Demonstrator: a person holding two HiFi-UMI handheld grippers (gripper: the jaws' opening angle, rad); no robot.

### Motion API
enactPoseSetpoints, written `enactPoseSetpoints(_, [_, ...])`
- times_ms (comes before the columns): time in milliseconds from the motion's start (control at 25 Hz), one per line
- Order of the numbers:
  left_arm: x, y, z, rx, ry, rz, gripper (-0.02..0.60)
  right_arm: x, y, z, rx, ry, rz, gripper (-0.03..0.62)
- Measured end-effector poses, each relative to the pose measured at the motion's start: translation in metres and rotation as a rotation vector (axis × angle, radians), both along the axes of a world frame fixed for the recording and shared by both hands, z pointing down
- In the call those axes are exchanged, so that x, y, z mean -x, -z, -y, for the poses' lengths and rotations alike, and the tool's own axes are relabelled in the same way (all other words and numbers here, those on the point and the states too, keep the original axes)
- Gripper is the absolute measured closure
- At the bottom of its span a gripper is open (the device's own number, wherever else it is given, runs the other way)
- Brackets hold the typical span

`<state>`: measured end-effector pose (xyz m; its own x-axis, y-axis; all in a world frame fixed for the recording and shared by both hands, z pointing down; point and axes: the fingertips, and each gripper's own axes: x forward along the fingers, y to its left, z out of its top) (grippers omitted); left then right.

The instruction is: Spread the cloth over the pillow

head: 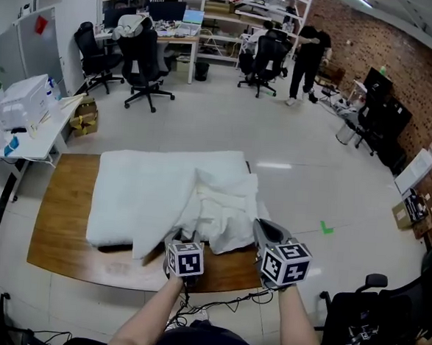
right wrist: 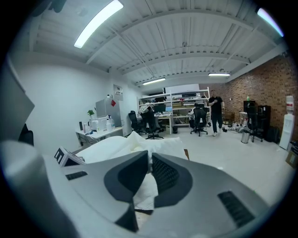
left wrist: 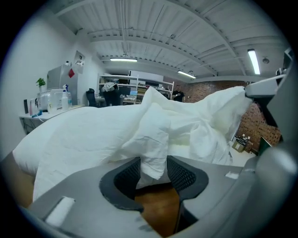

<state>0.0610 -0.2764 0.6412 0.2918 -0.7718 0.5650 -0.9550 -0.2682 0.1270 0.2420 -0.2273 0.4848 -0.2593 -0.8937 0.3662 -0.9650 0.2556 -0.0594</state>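
Note:
A large white pillow (head: 144, 192) lies on a wooden table (head: 65, 224). A white cloth (head: 225, 205) is bunched in folds over the pillow's right end and hangs over the near edge. My left gripper (head: 176, 237) is at that near edge. In the left gripper view a fold of the cloth (left wrist: 156, 139) hangs between the jaws of my left gripper (left wrist: 152, 173), which stand apart and do not pinch it. My right gripper (head: 259, 225) holds the cloth's near right corner. In the right gripper view my right gripper (right wrist: 149, 169) has its jaws nearly together on the cloth (right wrist: 146, 193).
A desk (head: 27, 129) with white boxes stands to the left of the table. Office chairs (head: 144, 60) and shelves are at the back, where a person (head: 309, 60) stands. A black chair (head: 372, 312) is close at my right. Cables (head: 221, 305) lie on the floor below the table.

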Motion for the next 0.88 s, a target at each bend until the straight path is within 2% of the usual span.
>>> enactPoseSetpoints(120, [-0.001,-0.005,0.010,0.022,-0.006,0.020,0.396,-0.004,0.004,-0.003,-0.010,-0.009,-0.006,0.554])
enactPoseSetpoints(240, [0.006,0.000,0.009,0.027,-0.011,-0.017,0.496,-0.013,0.010,-0.007,-0.024,-0.032,-0.009,0.554])
enactPoseSetpoints(280, [0.010,0.005,0.007,0.019,-0.011,-0.035,0.566,-0.016,0.013,-0.007,-0.029,-0.041,-0.010,0.554])
enactPoseSetpoints(520, [0.035,0.044,0.008,-0.059,-0.037,-0.073,0.568,-0.023,0.027,-0.004,-0.063,-0.076,-0.003,0.554])
enactPoseSetpoints(880, [0.130,0.150,0.039,-0.249,0.070,-0.100,0.568,-0.047,0.070,0.008,-0.153,-0.128,-0.033,0.560])
